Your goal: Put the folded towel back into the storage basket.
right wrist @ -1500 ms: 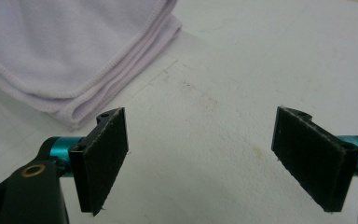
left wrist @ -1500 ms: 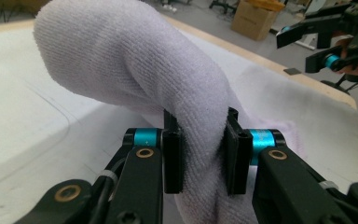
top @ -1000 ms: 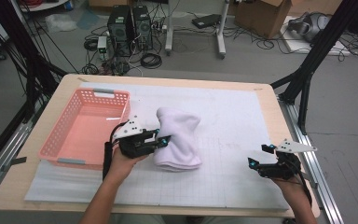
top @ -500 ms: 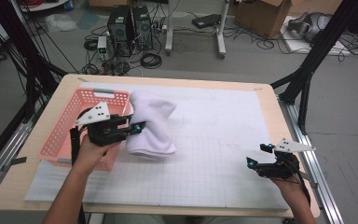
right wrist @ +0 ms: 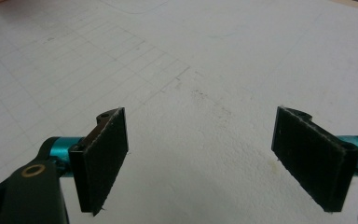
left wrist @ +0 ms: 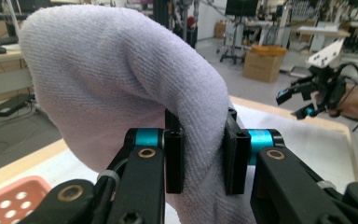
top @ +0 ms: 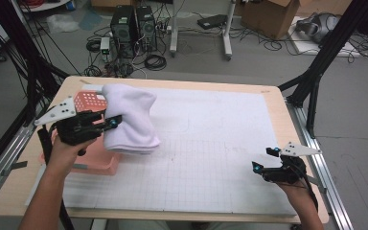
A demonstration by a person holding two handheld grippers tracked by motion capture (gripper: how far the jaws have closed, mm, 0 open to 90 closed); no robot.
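Gripping the folded white towel point(top: 128, 120) between my left gripper's point(top: 109, 122) pads, I have it lifted clear of the table mat point(top: 220, 143), at the left of the high view. In the left gripper view the two black pads pinch a thick fold of the cloth, and the rest of the bundle arches up and over them toward the upper left of the frame. The towel hangs partly over the near right corner of the pink basket point(top: 92, 101), which sits at the left edge of the table; most of the cloth is above the mat just beside the basket's rim, not yet over its middle.

My right gripper point(top: 263, 160) rests low at the lower right of the high view, its jaws spread wide with nothing between them, bare gridded mat showing past the pads point(right wrist: 103, 158).

As I judge it, the pick-up is done and the carry is partway; bringing the towel over the basket, lowering it in and letting go are left.
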